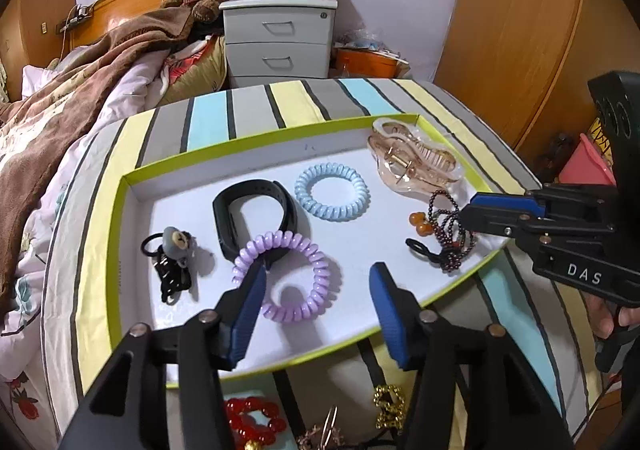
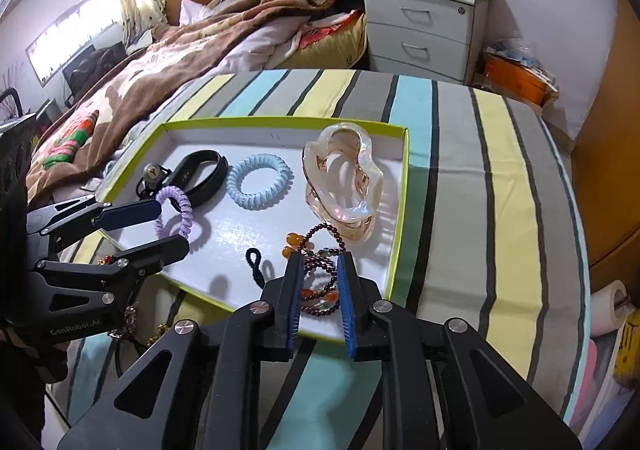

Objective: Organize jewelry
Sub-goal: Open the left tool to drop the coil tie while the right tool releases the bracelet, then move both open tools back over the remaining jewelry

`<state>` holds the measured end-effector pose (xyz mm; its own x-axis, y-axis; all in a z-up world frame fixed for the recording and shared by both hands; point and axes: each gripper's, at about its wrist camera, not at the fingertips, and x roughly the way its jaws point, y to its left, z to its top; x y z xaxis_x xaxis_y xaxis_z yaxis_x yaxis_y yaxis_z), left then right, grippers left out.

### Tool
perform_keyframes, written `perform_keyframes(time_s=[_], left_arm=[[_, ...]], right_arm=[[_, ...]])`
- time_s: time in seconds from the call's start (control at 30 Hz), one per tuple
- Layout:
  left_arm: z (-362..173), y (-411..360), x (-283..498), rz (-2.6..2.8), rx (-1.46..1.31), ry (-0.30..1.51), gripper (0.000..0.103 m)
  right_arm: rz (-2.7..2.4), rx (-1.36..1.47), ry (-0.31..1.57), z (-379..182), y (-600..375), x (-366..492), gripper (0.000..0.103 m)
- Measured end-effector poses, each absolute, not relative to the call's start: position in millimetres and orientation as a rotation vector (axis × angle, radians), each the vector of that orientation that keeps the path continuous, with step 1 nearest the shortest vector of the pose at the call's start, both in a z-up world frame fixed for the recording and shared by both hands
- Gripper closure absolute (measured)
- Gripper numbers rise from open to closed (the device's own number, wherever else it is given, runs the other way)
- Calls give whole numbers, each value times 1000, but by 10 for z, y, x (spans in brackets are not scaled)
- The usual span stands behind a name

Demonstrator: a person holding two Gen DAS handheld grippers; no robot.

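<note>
A shallow green-edged tray (image 2: 402, 186) lies on the striped worktop (image 2: 500, 190). The right tool (image 2: 320, 278) hangs over the tray's near right corner, its blue pads a little apart on either side of a dark beaded bracelet (image 2: 320, 250) with orange beads; whether they touch it is unclear. Just beyond stands a clear amber hair claw (image 2: 344, 182). Left of the claw lie a pale blue coil hair tie (image 2: 259, 181) and a black wristband (image 2: 204, 174). The left tool (image 2: 166, 224) enters from the left, its jaws parted around a purple coil hair tie (image 2: 176, 210). A black cord loop (image 2: 256, 264) lies near the bracelet.
</note>
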<state>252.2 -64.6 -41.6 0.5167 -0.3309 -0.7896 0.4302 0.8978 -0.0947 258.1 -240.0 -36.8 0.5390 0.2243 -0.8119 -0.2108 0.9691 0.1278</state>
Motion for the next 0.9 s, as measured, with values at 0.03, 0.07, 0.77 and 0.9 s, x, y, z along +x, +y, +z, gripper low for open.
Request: perform_keyframes(time_s=[0.03, 0.07, 0.77, 0.9], left_arm=[[-394, -629, 2507, -460, 112, 917, 43], [-372, -604, 2487, -459, 105, 912, 40], [13, 423, 1682, -352, -70, 786, 24], [-29, 554, 1585, -325, -88, 783, 23]], right_arm=[[258, 17, 961, -347, -2401, 2555, 85], [259, 21, 954, -321, -2405, 2521, 84], [648, -47, 915, -246, -1590, 1524, 69], [698, -125, 942, -404, -1332, 1436, 69]])
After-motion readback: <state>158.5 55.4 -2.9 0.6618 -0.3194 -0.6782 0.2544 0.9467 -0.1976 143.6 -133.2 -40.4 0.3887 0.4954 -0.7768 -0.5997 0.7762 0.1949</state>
